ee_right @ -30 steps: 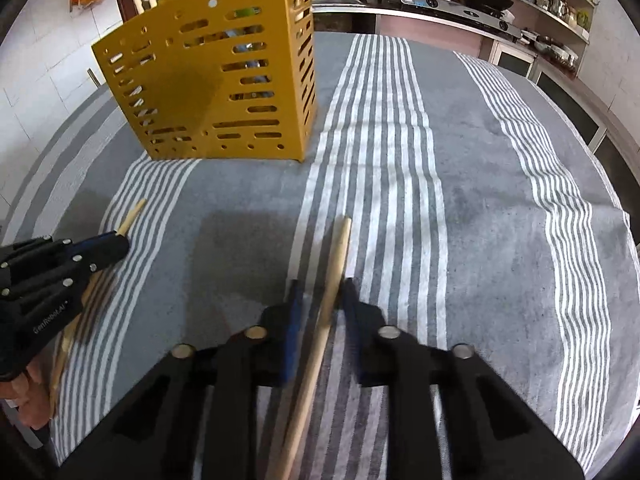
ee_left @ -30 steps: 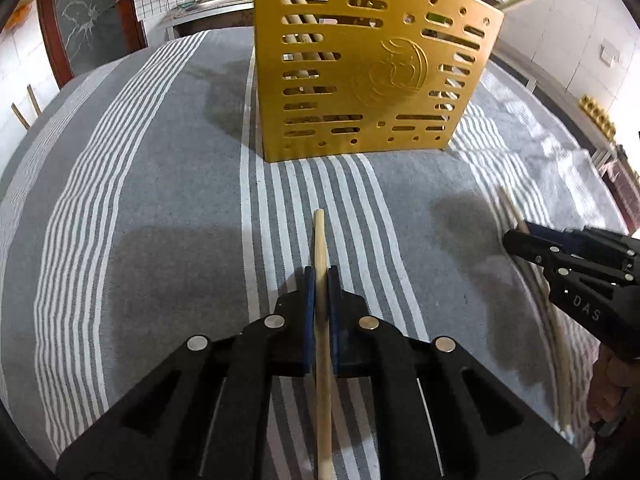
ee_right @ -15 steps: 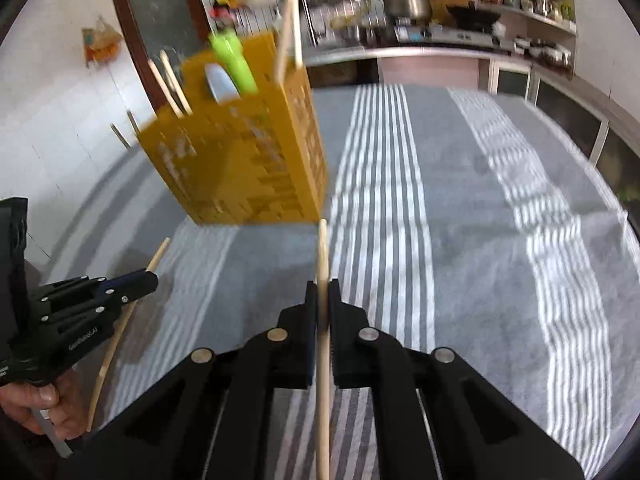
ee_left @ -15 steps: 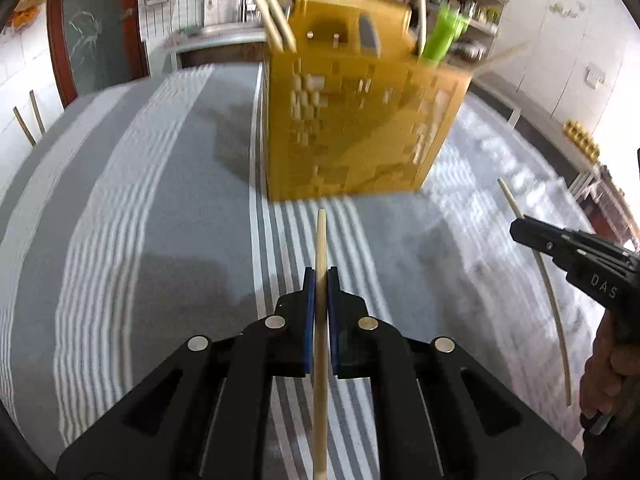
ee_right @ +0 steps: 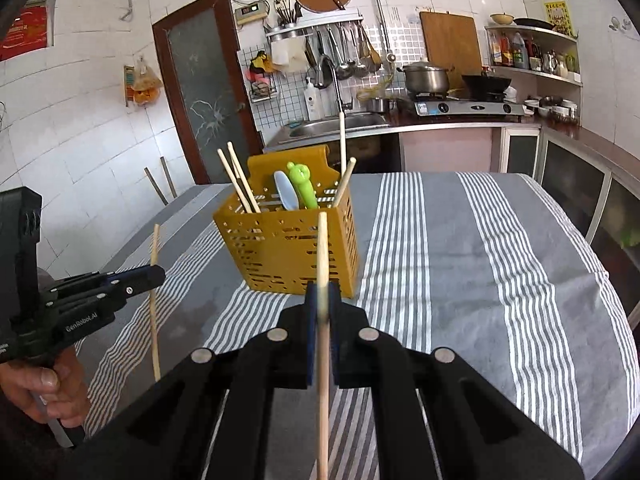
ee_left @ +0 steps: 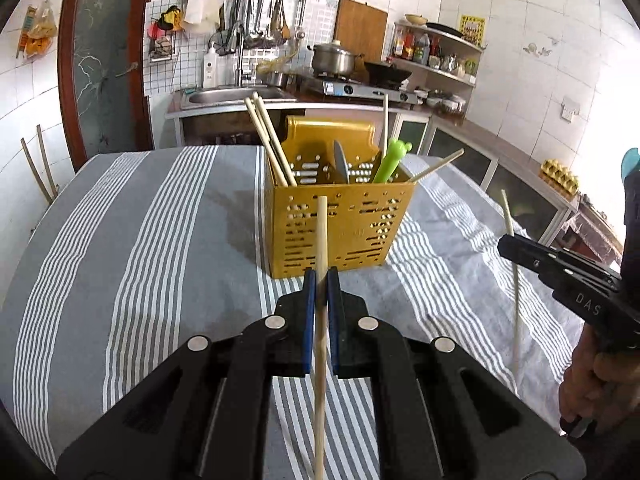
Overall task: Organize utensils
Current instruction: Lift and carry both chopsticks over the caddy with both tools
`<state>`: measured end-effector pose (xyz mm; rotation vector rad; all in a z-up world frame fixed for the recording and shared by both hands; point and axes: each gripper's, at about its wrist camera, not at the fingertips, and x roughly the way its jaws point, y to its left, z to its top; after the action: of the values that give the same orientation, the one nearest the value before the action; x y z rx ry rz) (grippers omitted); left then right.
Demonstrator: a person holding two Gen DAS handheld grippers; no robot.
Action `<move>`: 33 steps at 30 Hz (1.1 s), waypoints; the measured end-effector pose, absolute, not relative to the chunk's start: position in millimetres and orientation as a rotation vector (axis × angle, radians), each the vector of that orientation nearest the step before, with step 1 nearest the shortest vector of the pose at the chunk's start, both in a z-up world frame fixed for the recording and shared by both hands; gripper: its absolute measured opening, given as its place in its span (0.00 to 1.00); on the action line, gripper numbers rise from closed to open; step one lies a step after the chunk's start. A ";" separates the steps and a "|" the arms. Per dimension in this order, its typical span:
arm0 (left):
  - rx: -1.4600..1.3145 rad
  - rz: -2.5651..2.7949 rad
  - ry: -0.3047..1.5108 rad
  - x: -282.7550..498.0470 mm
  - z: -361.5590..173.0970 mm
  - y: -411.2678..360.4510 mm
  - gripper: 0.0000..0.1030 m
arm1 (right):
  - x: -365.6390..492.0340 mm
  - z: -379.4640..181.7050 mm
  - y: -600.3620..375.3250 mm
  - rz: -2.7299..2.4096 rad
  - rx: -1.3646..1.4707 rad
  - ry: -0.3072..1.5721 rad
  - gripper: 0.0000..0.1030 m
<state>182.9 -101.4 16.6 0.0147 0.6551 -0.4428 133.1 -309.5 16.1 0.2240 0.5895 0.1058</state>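
Grey cloth with white stripes (ee_left: 132, 240) covers the surface in a tiled kitchen, and a yellow perforated plastic utensil caddy (ee_left: 340, 232) stands on it, holding wooden chopsticks (ee_left: 268, 140), a green plastic handle (ee_left: 390, 160) and a pale spoon (ee_right: 286, 194). The left gripper (ee_left: 319, 280) is clamped tight on a pale wooden chopstick (ee_left: 321, 240), raised above the cloth short of the caddy. The right gripper (ee_right: 322, 292) is likewise closed on a second wooden chopstick (ee_right: 322, 248), also held up in front of the caddy.
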 end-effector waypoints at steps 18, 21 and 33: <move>0.036 -0.401 0.482 162.0 64.5 -90.9 0.05 | 112.3 62.8 -304.8 0.111 0.144 0.444 0.06; 0.035 -0.390 0.448 162.1 75.5 -87.8 0.05 | 112.1 71.5 -301.7 0.100 0.110 0.419 0.06; -0.009 -0.356 0.267 174.2 138.1 -80.8 0.05 | 129.9 122.4 -298.8 0.101 0.068 0.281 0.06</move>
<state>174.2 -80.8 138.1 -0.0091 0.2669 -0.3558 129.9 -298.8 122.4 0.0685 0.2805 0.1008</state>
